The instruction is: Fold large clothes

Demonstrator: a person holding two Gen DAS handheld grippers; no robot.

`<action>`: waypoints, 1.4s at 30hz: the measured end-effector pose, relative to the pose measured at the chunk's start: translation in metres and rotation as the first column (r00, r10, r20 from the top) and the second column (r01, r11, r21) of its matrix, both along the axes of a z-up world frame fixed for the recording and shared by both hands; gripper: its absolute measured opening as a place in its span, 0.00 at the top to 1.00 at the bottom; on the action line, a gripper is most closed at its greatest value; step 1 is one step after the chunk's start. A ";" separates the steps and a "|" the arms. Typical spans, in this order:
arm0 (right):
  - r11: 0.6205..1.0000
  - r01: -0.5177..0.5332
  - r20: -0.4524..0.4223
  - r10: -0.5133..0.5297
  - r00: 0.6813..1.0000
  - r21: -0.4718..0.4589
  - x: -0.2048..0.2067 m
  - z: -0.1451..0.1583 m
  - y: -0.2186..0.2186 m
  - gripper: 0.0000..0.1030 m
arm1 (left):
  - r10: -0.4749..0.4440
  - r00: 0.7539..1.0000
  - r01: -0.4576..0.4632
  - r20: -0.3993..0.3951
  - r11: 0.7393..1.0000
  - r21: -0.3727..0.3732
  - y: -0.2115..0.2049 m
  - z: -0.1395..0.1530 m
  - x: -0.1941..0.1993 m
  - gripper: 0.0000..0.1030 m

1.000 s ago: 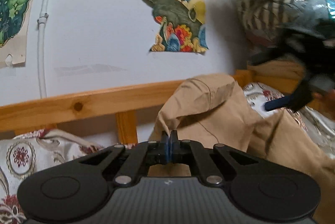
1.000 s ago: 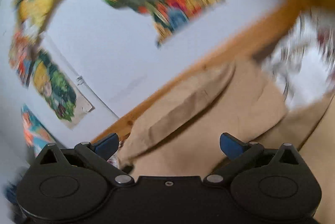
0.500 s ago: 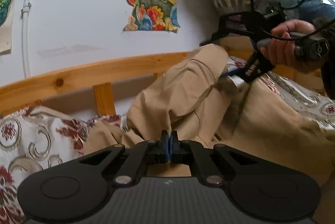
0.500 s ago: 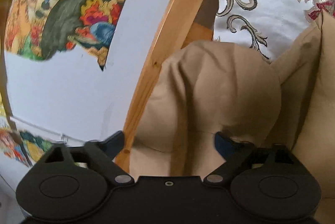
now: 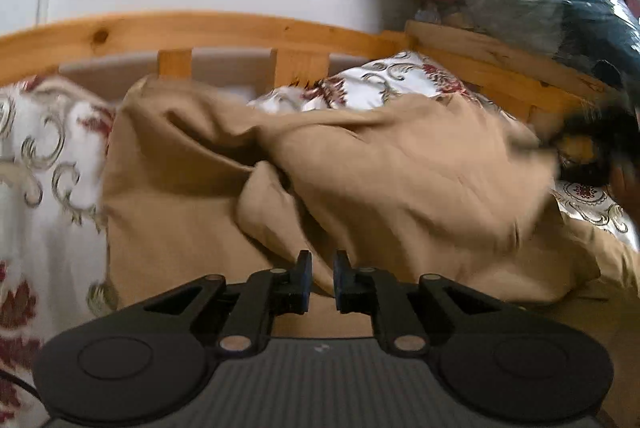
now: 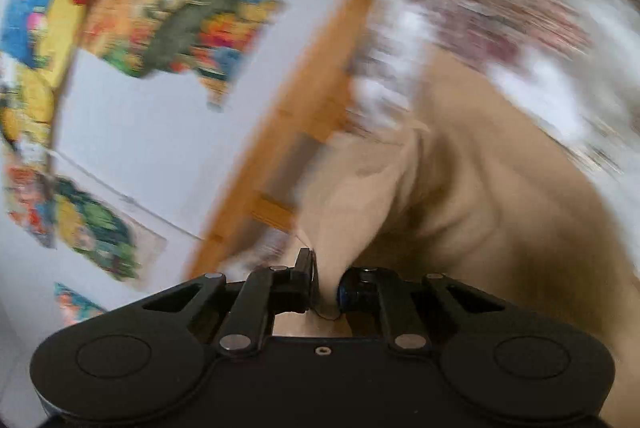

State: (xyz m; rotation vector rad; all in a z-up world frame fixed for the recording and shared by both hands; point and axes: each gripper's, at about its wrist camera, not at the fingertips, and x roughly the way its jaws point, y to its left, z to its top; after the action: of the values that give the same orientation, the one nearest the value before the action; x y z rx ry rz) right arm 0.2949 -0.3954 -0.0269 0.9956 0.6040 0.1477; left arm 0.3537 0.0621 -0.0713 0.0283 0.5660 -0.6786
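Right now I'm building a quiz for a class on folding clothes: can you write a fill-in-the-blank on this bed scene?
1. The garment lying on the bed is ____ in colour.
2. The right gripper is shut on a fold of the ____.
3. No cloth sits between the pads of the ____ gripper.
4. The bed rail behind the garment is made of ____.

Missing words: tan; garment; left; wood
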 end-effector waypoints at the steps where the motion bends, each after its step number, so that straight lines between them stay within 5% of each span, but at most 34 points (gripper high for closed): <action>1: 1.000 0.014 -0.045 -0.014 0.999 0.005 -0.011 -0.015 0.002 0.88 | 0.012 1.000 -0.012 -0.014 1.000 -0.007 0.003 0.000 0.001 0.89; 6: 0.996 0.058 -0.093 -0.052 0.994 0.068 -0.031 -0.046 0.015 0.88 | 0.091 0.992 -0.096 -0.086 0.994 -0.061 0.018 0.006 0.013 0.74; 9: 0.998 0.048 -0.093 -0.051 0.994 -0.030 -0.031 -0.035 0.016 0.72 | 0.128 0.985 -0.138 -0.115 0.987 -0.084 0.020 0.010 0.021 0.66; 12: 0.972 0.040 -0.074 -0.059 0.996 -0.231 -0.036 -0.013 0.016 0.52 | 0.148 0.983 -0.159 -0.108 0.982 -0.103 0.021 0.018 0.022 0.50; 14: 0.912 0.067 -0.021 -0.083 0.996 -0.405 -0.040 0.005 0.019 0.41 | 0.172 0.981 -0.183 -0.096 0.975 -0.127 0.022 0.025 0.019 0.25; 18: 0.702 0.092 0.096 -0.033 0.995 -0.706 -0.025 0.030 0.032 0.39 | 0.203 0.976 -0.214 -0.074 0.958 -0.193 0.017 0.049 0.023 0.16; 21: 0.623 0.059 0.118 0.053 0.992 -0.780 0.004 0.038 0.052 0.39 | 0.203 0.976 -0.215 -0.080 0.959 -0.183 -0.004 0.059 0.037 0.15; 29: 0.650 -0.092 -0.046 0.087 0.995 -0.754 0.025 -0.005 0.095 0.52 | 0.355 0.917 -0.327 -0.182 0.931 0.164 -0.056 0.014 0.075 0.16; 34: 0.687 -0.091 -0.015 0.115 0.993 -0.721 0.006 0.002 0.092 0.51 | 0.401 0.908 -0.369 -0.120 0.902 0.224 -0.052 0.022 0.085 0.15; 40: 0.659 -0.020 0.046 0.083 0.996 -0.752 0.016 0.019 0.075 0.50 | 0.474 0.877 -0.438 -0.082 0.857 0.271 -0.035 0.028 0.089 0.15; 42: 0.644 -0.030 -0.003 0.043 0.999 -0.764 0.025 0.008 0.066 0.49 | 0.506 0.857 -0.457 -0.095 0.833 0.312 -0.028 0.022 0.086 0.15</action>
State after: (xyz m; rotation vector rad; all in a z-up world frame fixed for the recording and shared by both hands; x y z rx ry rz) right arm 0.3203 -0.3295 -0.0188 0.1398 0.5909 -0.0744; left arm 0.4395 0.0344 -0.0493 0.0868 0.8008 -0.0973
